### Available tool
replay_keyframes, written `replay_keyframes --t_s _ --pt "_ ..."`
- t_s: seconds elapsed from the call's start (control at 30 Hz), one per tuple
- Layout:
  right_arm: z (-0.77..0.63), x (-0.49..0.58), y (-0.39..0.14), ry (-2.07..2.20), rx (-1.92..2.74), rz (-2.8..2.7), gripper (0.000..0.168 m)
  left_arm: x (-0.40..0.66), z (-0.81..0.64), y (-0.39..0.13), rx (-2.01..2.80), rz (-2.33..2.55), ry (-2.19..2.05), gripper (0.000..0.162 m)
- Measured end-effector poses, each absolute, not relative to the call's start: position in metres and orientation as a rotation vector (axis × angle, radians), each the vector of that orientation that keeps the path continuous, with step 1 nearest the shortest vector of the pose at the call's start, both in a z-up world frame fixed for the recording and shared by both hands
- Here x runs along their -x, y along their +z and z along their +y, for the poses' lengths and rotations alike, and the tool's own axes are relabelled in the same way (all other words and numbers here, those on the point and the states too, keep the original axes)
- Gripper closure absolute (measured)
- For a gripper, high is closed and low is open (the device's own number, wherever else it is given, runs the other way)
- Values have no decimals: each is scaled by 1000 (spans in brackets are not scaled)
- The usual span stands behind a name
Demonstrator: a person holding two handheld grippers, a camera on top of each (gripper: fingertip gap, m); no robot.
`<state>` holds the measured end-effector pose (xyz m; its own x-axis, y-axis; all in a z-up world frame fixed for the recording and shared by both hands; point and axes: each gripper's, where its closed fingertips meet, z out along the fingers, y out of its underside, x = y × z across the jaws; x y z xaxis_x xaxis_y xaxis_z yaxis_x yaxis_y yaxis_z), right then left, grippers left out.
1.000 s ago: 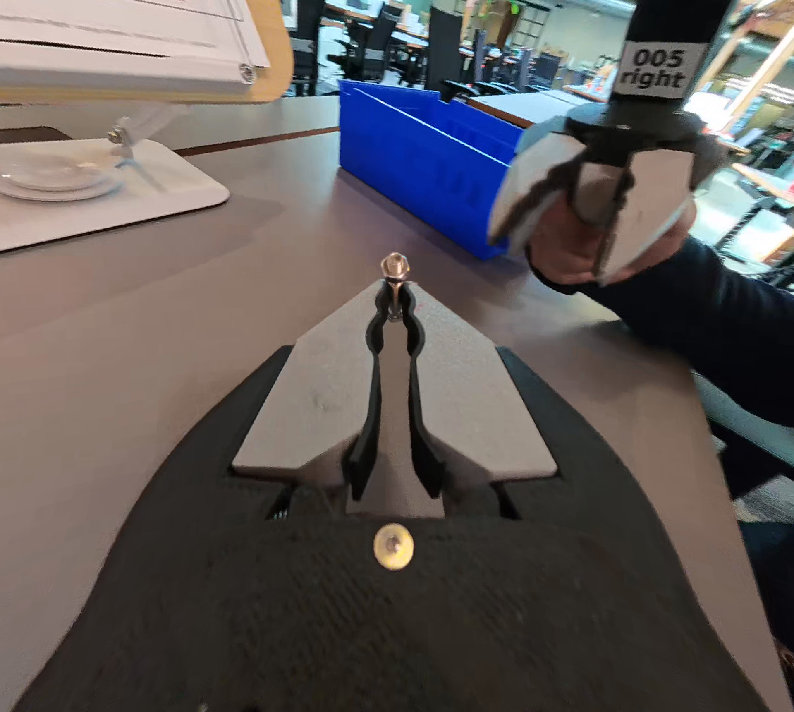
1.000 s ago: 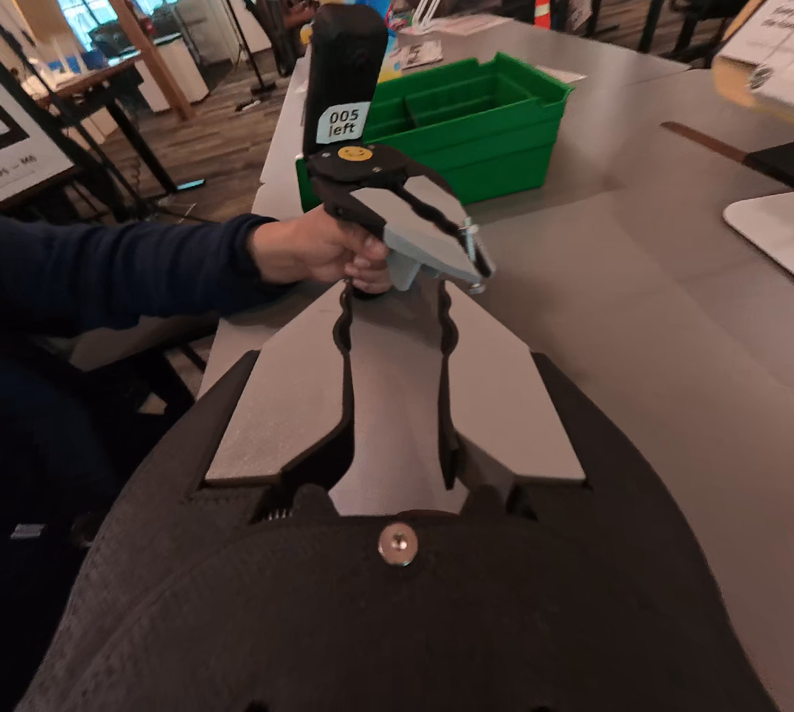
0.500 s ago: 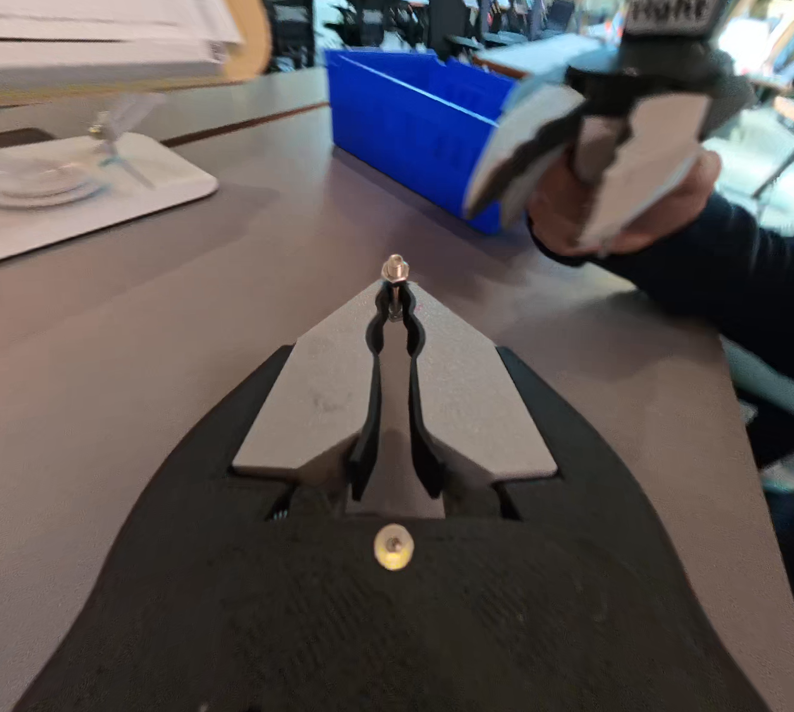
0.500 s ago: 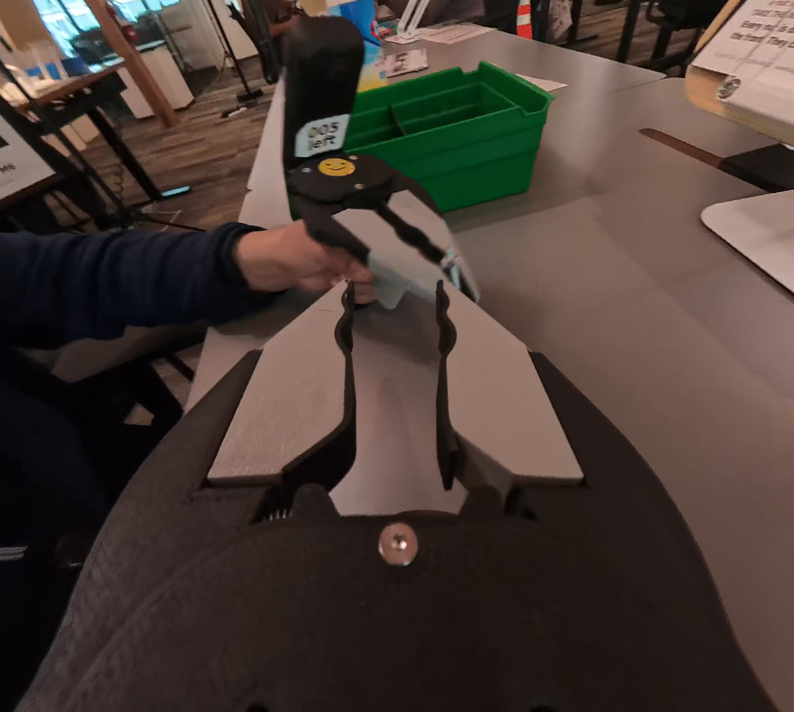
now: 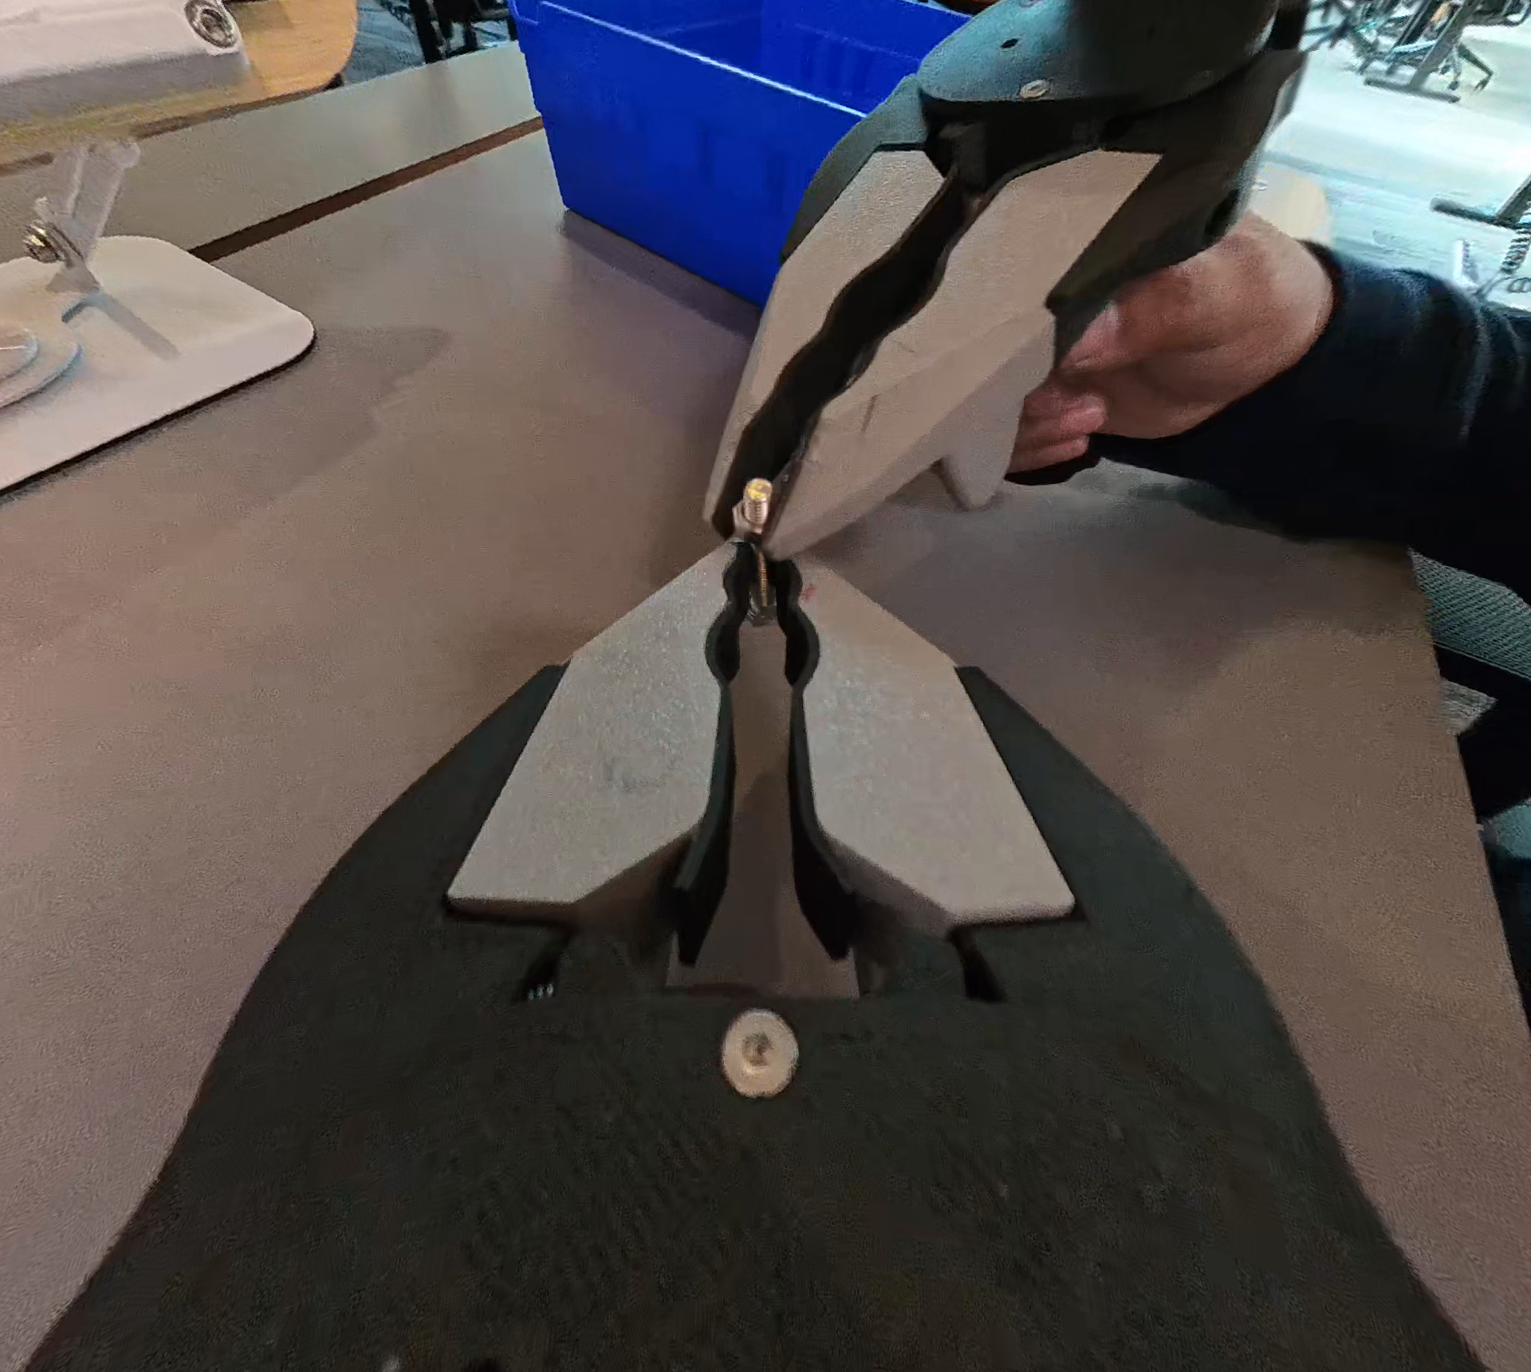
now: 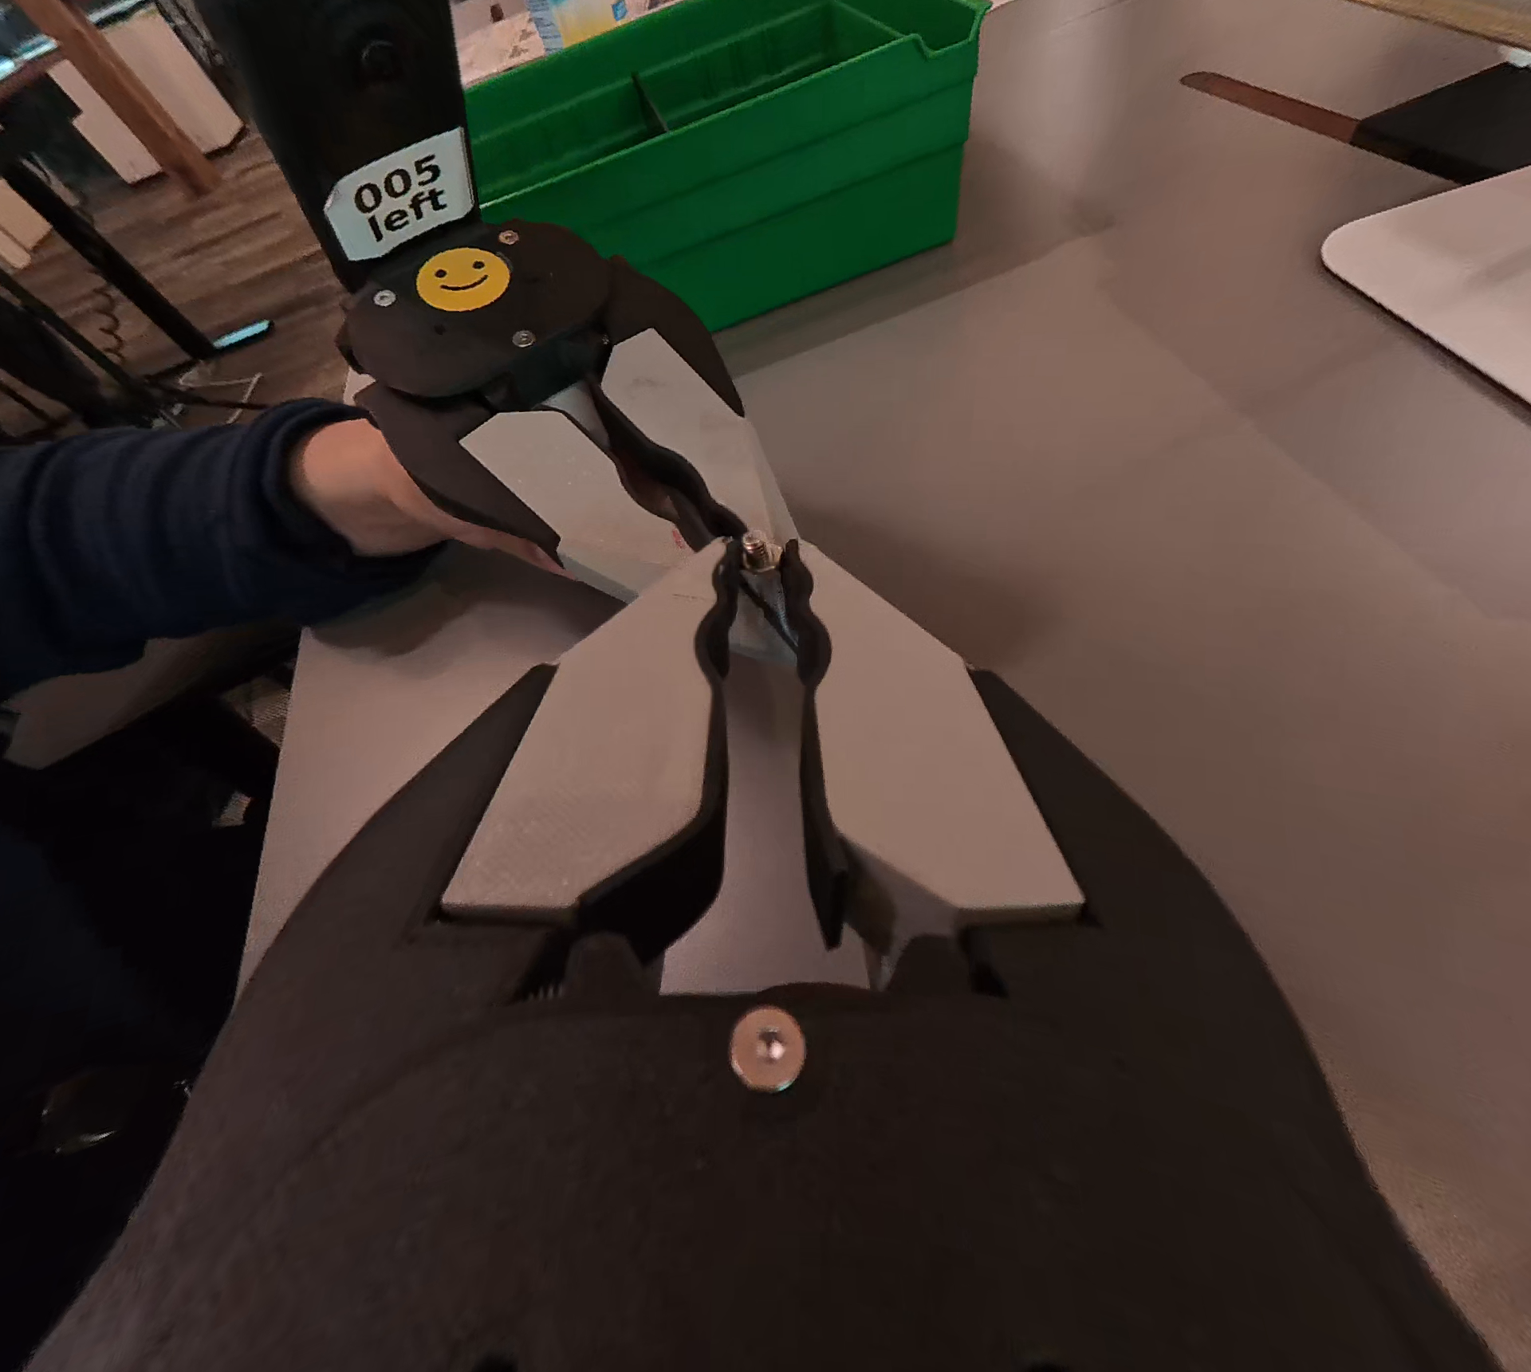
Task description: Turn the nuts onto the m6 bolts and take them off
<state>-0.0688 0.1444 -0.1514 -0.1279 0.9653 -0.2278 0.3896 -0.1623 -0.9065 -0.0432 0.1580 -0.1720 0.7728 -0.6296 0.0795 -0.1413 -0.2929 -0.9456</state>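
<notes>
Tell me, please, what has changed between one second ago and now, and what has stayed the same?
The right gripper came in from the side, with its fingers apart, toward the left gripper and closed its tips on the nut at the top of the bolt. Unchanged: the left gripper stays clamped on the bolt, and the blue bin and green bin have not moved.

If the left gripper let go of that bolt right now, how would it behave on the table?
The bolt looks like small, stiff metal, so it should not bend. Its round threaded shank would probably roll on the smooth table. The nut, pinched by the right gripper, might hold it up briefly.
</notes>
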Motion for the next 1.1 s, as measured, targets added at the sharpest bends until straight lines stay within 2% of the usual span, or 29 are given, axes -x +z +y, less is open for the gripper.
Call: replay_keyframes --t_s 0.4,0.43,0.53,0.6,0.87,0.93,1.03,1.1 --pt "153 69 -151 1272 1593 -1463 161 49 162 -172 1829 571 -462 158" --pt "155 68 -151 1262 1598 -1450 161 49 162 -170 1819 565 -465 154" --pt "163 66 -148 1218 1604 -1406 161 51 162 -160 1780 524 -503 128" --pt "166 62 -141 1185 1592 -1384 161 54 161 -156 1768 500 -521 120" --pt "232 -29 -67 792 1581 -1167 161 64 164 -157 1782 464 -509 125" --pt "275 -69 -75 646 1711 -1100 161 63 164 -159 1791 468 -501 127" --pt "328 -121 -115 452 1948 -1058 160 60 164 -164 1811 485 -490 128" --pt "343 -138 -125 382 1995 -1030 151 60 165 -168 1826 494 -470 128"
